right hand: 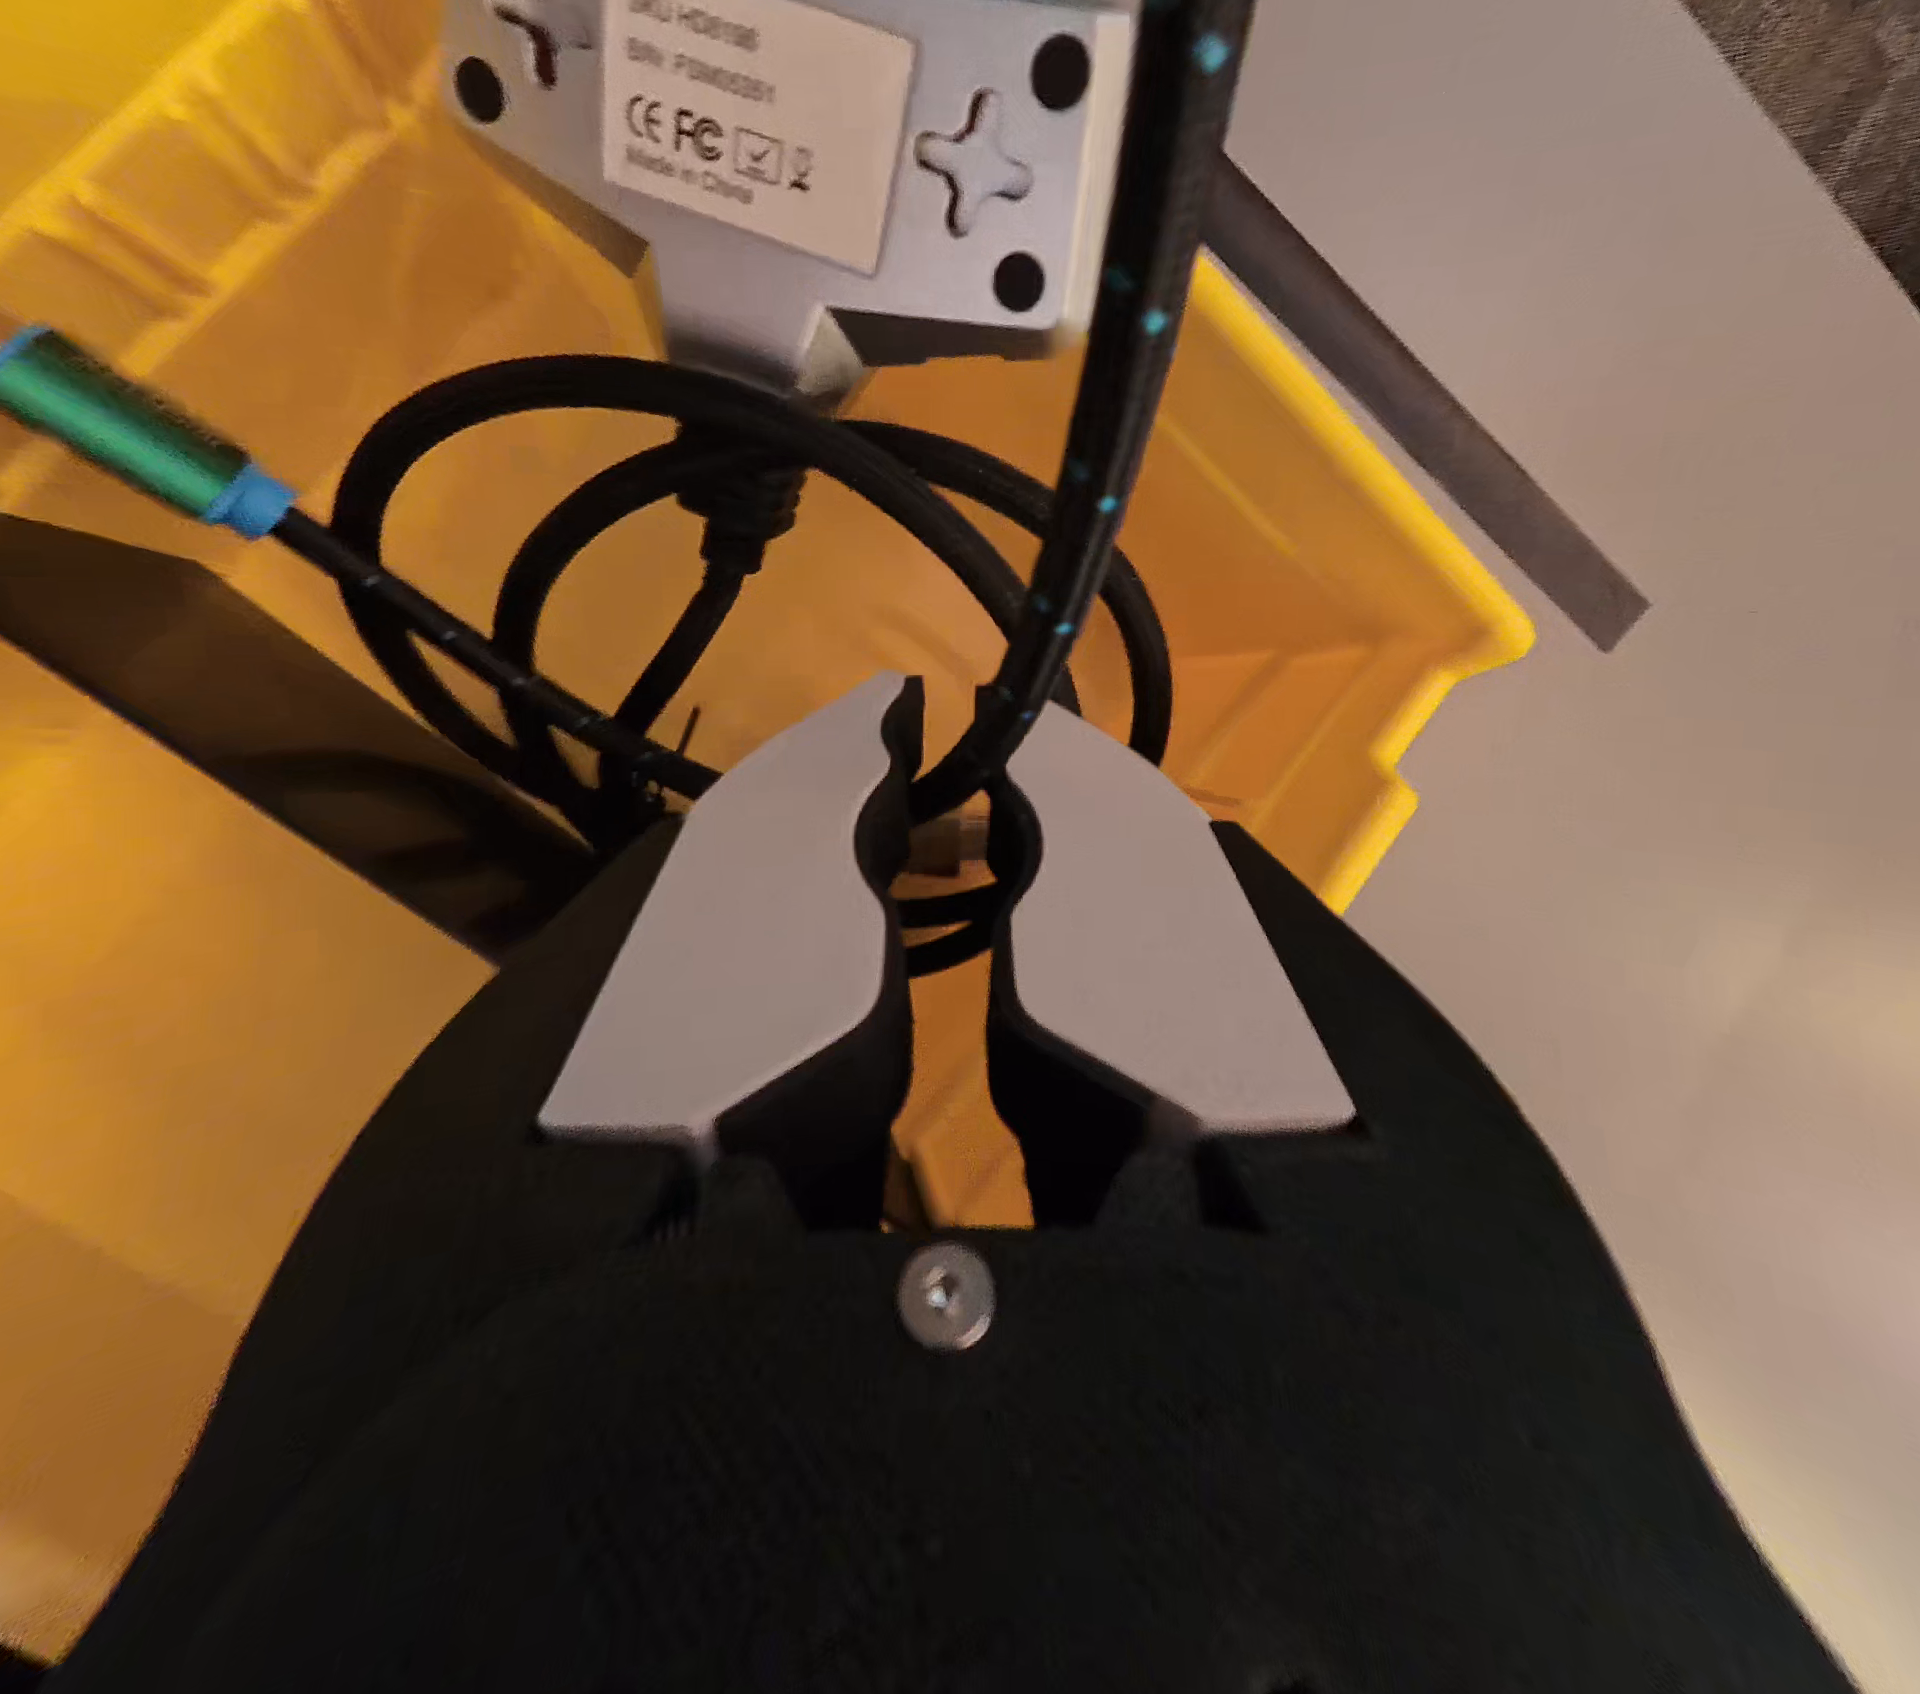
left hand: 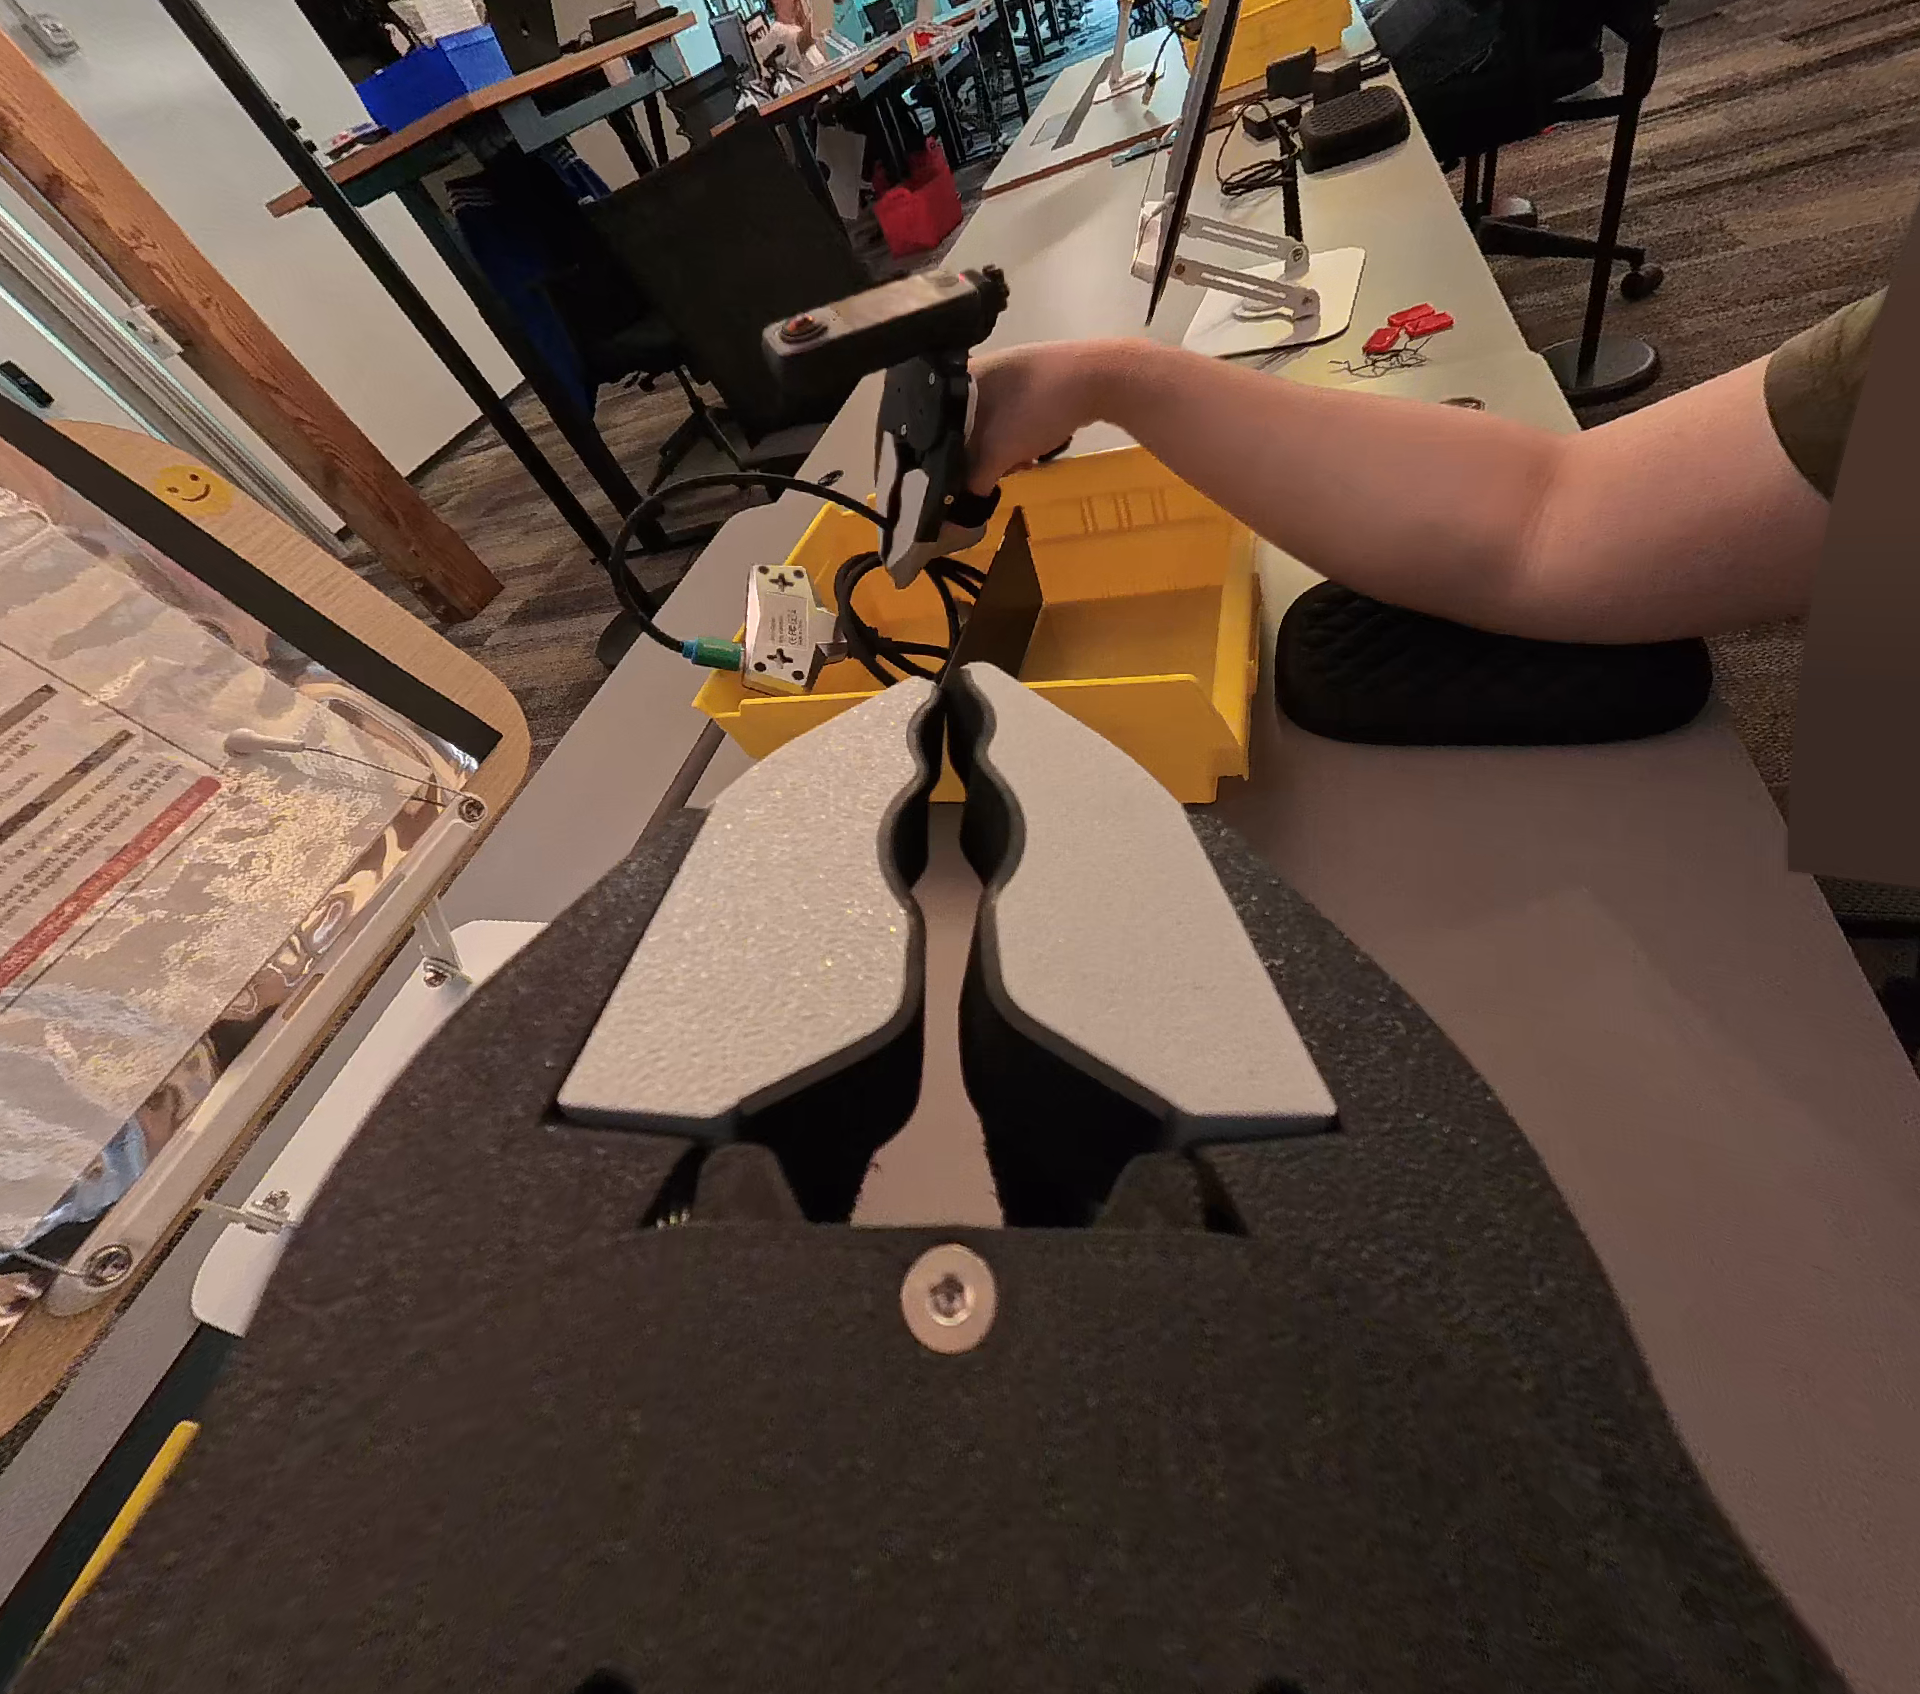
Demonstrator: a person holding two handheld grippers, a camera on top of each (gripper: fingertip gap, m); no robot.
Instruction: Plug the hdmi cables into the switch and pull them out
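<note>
- While held low over the grey table (left hand: 1455, 969), left gripper (left hand: 948, 709) nearly closed, only a thin wavy gap between its pale fingers (left hand: 790, 896), nothing gripped; aimed at the front wall of the yellow bin (left hand: 1143, 709).
- Far left in the left wrist view: a tilted board with shiny plastic-covered sheets (left hand: 187, 865), just beside the table edge.
- Silver switch (left hand: 779, 631) propped at the bin's left end, label side up, leaning on the rim; a green plug (left hand: 712, 652) seated in its outer side, black cable (left hand: 665, 522) looping up and back over the bin.
- Black divider (left hand: 1003, 605) upright in the bin, coiled cables to its left.
- Right gripper (left hand: 920, 548) held by a hand (left hand: 1023, 408), reaching down into the bin's left compartment, narrow, pinched on a black cable with blue flecks (right hand: 1143, 294) that rises out of the top of the right wrist view.
- Second green plug (right hand: 114, 429) loose at the left of that view, apart from the switch (right hand: 758, 96).
- Black wrist rest (left hand: 1486, 668) right of the bin, forearm lying on it.
</note>
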